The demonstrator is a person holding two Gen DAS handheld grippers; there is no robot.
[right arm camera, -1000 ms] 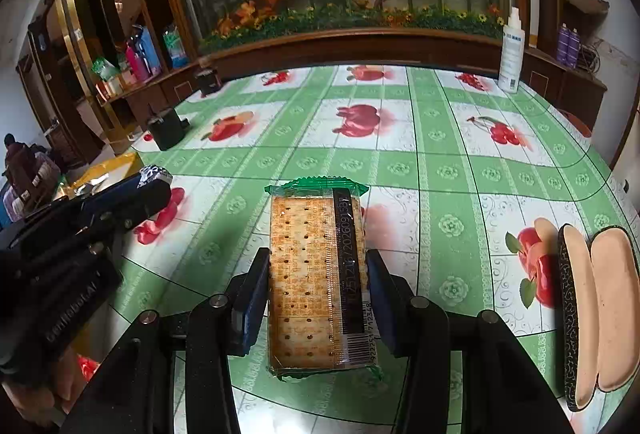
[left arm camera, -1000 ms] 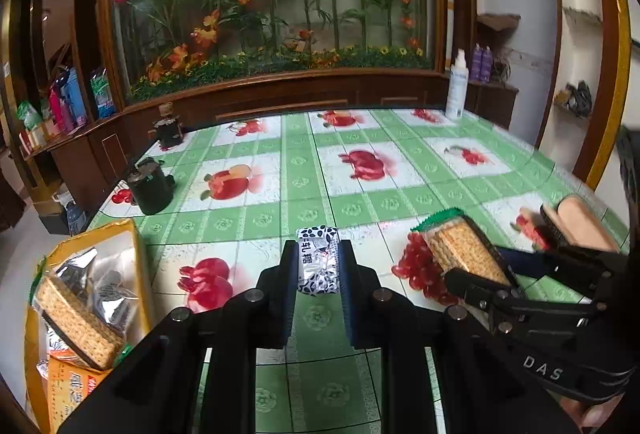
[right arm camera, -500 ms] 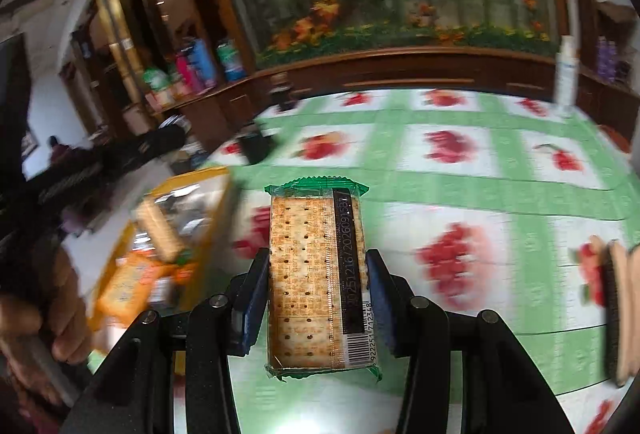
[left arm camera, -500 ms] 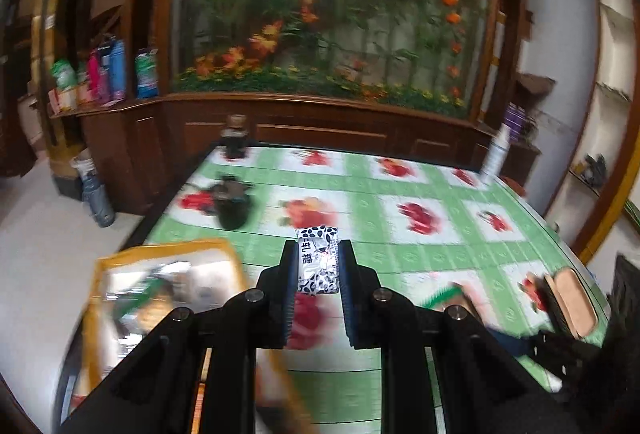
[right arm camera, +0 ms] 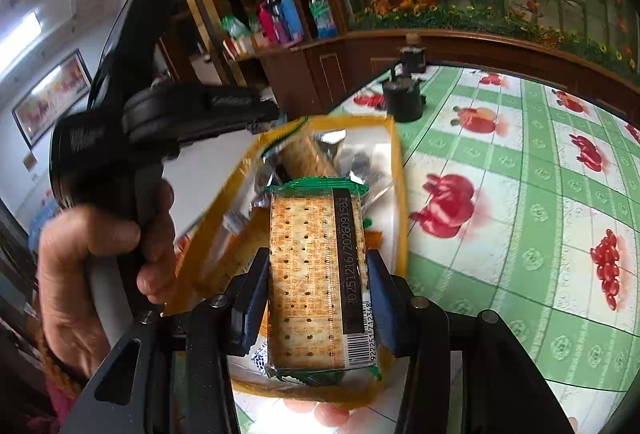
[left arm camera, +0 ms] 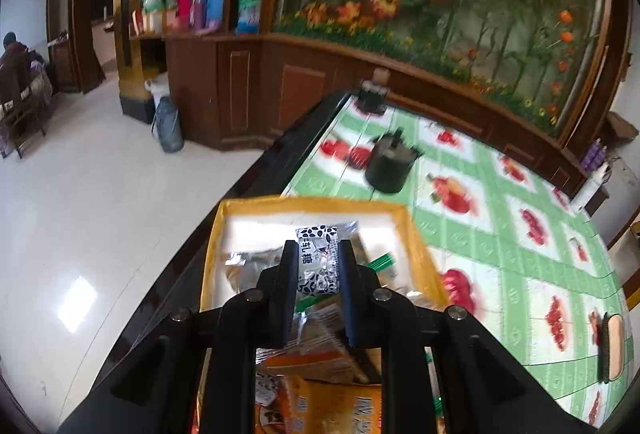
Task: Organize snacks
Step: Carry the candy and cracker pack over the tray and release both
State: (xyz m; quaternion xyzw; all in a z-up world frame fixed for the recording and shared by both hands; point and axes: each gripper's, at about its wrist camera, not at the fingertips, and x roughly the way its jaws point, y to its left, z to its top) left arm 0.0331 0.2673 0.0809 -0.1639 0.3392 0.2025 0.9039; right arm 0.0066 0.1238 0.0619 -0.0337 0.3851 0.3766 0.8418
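My left gripper [left arm camera: 319,266] is shut on a small white candy packet with black spots [left arm camera: 318,264] and hovers over the yellow-rimmed snack box [left arm camera: 312,202]. The box holds several wrapped snacks and an orange packet [left arm camera: 340,410]. In the right wrist view my right gripper [right arm camera: 318,274] is shut on a clear cracker pack with green ends [right arm camera: 316,274], held above the same yellow-rimmed box [right arm camera: 400,193]. Another cracker pack [right arm camera: 308,157] lies inside it. The left gripper's body [right arm camera: 168,117] and the hand holding it [right arm camera: 92,274] show at the left.
The box sits at the table's left edge, on a green and white fruit-print cloth [left arm camera: 520,234]. A black pot [left arm camera: 390,163] and a dark jar [left arm camera: 372,97] stand beyond it. An oval sponge-like item [left arm camera: 612,346] lies far right. White floor lies left of the table.
Both grippers swung left across the table with their packets still held. They went from above the open cloth to above the yellow-rimmed box, and the left gripper rolled.
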